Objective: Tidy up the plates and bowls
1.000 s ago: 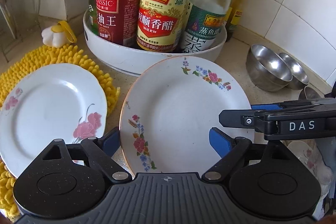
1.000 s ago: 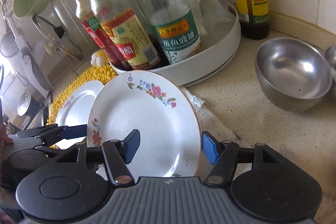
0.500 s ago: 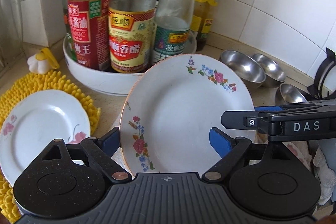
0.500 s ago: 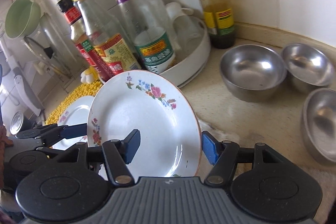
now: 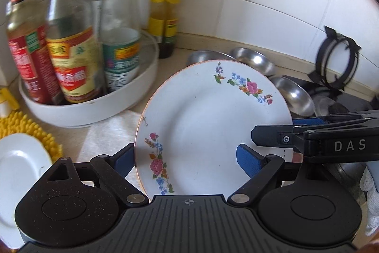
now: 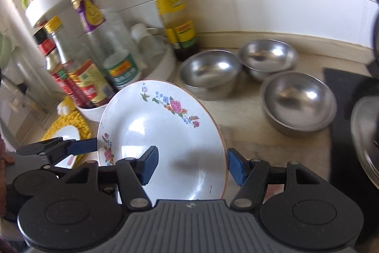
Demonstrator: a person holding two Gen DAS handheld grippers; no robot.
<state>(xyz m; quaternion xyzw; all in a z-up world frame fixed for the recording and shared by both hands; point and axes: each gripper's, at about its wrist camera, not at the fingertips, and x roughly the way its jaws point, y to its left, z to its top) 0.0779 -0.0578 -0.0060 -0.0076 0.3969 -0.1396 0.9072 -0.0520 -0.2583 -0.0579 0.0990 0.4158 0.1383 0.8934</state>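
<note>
Fig.: floral plate [image 5: 208, 125] lifted, tilted, near steel bowls [image 6: 297, 101].
L gripper [image 5: 187, 159] & R gripper [image 6: 191, 165] both clamp plate's rim.

Bright daylight; blurred, fisheye-bent edges.

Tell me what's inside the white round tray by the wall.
The white round tray holds sauce bottles standing upright and, behind them, an upturned glass mug; anything behind the bottles is covered.

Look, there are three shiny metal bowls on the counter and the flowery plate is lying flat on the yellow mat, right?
Not quite. The flowery plate is held tilted above the counter, between both grippers, not on the yellow mat. The right wrist view shows it. The three metal bowls are there.
</note>
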